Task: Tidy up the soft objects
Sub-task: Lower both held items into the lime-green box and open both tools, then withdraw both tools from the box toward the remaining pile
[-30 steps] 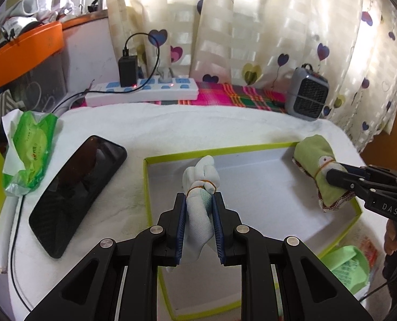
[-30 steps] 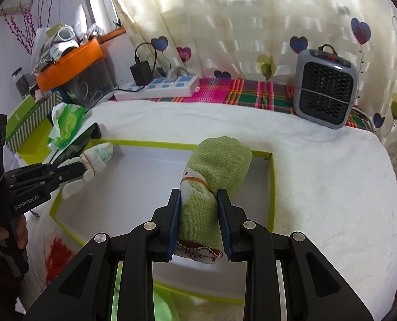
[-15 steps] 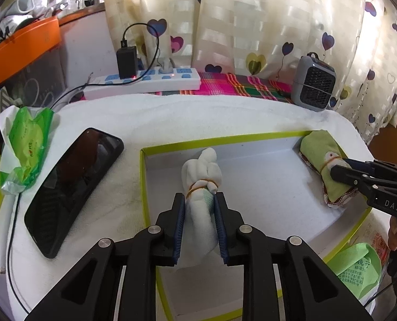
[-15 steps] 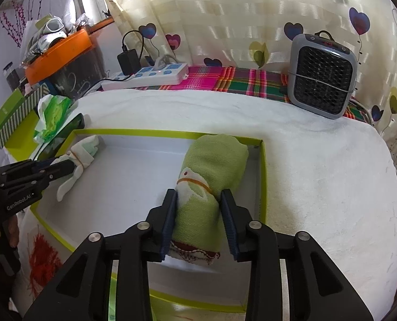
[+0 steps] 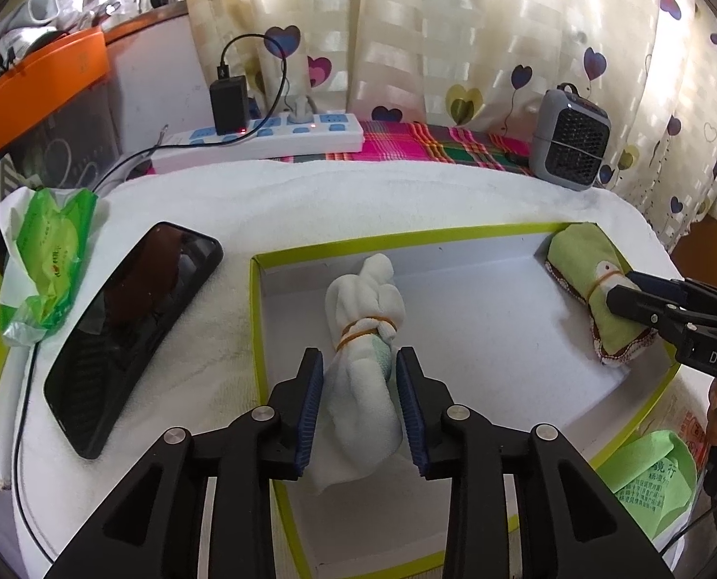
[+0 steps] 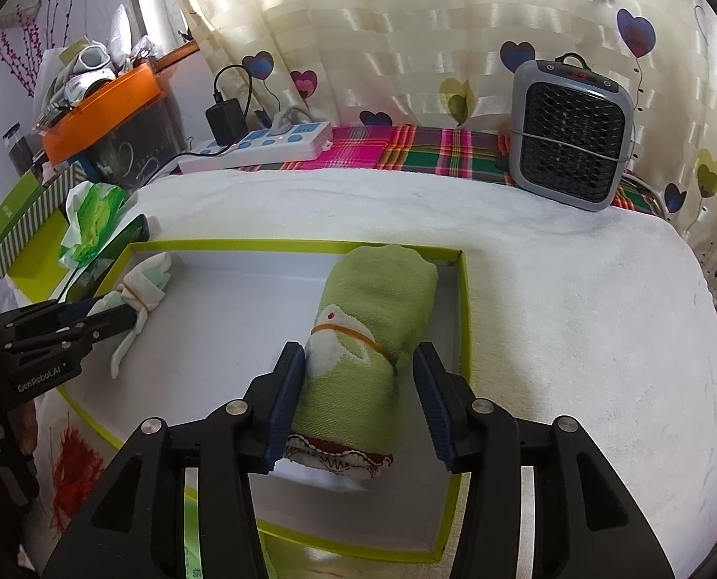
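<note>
Bundles lie lengthwise between parted jaws in the box (image 6: 463, 318): white bundle (image 5: 363, 337) in the left gripper (image 5: 360, 405), green bundle (image 6: 372, 333) in the right gripper (image 6: 358, 405), both just released.

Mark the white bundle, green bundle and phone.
white bundle (image 5: 365, 304), left wrist view, upper part above its rubber band.
green bundle (image 6: 382, 289), right wrist view, upper folded body.
phone (image 5: 131, 328), left wrist view, middle of screen.

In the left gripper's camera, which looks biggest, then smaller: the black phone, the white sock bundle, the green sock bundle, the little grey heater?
1. black phone
2. white sock bundle, though it lies nearest the camera
3. green sock bundle and grey heater look about alike; the heater stands farther back, so no ranking.
</note>
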